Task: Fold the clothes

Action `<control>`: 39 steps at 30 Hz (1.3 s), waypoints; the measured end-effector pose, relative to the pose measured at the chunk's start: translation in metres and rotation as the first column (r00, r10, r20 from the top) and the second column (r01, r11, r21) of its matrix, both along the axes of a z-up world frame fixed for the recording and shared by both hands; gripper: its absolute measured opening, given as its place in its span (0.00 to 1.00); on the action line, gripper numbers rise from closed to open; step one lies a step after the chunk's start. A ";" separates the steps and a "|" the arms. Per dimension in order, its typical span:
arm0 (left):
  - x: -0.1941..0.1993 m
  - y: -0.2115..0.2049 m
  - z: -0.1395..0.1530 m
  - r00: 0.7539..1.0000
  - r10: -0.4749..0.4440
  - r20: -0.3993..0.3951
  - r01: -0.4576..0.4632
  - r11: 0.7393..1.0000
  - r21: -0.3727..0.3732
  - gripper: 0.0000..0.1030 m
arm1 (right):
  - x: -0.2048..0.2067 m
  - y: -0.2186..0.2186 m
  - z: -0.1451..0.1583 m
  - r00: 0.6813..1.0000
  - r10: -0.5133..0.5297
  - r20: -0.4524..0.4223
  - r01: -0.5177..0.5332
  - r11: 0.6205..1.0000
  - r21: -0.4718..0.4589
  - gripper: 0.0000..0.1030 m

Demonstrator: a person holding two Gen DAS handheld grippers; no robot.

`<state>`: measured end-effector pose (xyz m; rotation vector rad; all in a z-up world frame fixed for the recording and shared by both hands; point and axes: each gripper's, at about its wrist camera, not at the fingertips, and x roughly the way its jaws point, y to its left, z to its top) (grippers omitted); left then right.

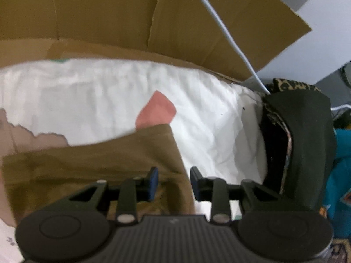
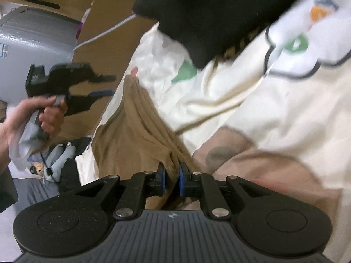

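A: Brown cloth (image 2: 136, 131) lies on the white sheet (image 2: 230, 109), bunched in long pleats. Your right gripper (image 2: 172, 179) is pinching its near end; the pads are closed on a ridge of fabric.

B: And the left?

A: Your left gripper (image 1: 173, 180) has its jaws apart with nothing between the pads. In the left wrist view the cloth's edge runs just under the left finger (image 1: 153, 182), with bare sheet under the right one. The right wrist view shows that gripper up off the bed, out to the left in your hand (image 2: 37, 118).

B: Which way does the cloth run?

A: Long axis goes straight away from your right jaws, up toward the pink patch (image 2: 134, 71) at the far end. So the right hand owns the near end, and the far end is free.

B: Which hand is nearer that end?

A: The left, I'd judge. It sits level with the far tip, off to its side, apart from it. The next grab likely needs it back down on that end.

B: Anything in the way?

A: Black garment (image 2: 210, 15) hangs beyond the far end, close to it. Cardboard (image 1: 109, 15) stands behind the bed.
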<state>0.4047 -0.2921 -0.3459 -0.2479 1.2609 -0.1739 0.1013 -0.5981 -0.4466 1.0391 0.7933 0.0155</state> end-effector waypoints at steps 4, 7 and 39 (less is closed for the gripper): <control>-0.011 -0.007 -0.003 0.992 -0.125 0.004 0.125 0.991 0.053 0.31 | -0.005 -0.009 0.016 0.998 -0.051 0.020 0.052 0.997 -0.065 0.13; -0.014 -0.015 -0.018 0.984 -0.176 -0.010 0.177 0.982 0.066 0.27 | 0.000 -0.012 0.026 0.998 -0.032 0.055 0.036 0.996 -0.082 0.13; -0.058 0.098 0.011 0.978 -0.108 0.179 0.102 0.994 0.043 0.34 | 0.029 0.023 0.033 0.990 0.139 0.004 -0.135 0.970 -0.201 0.07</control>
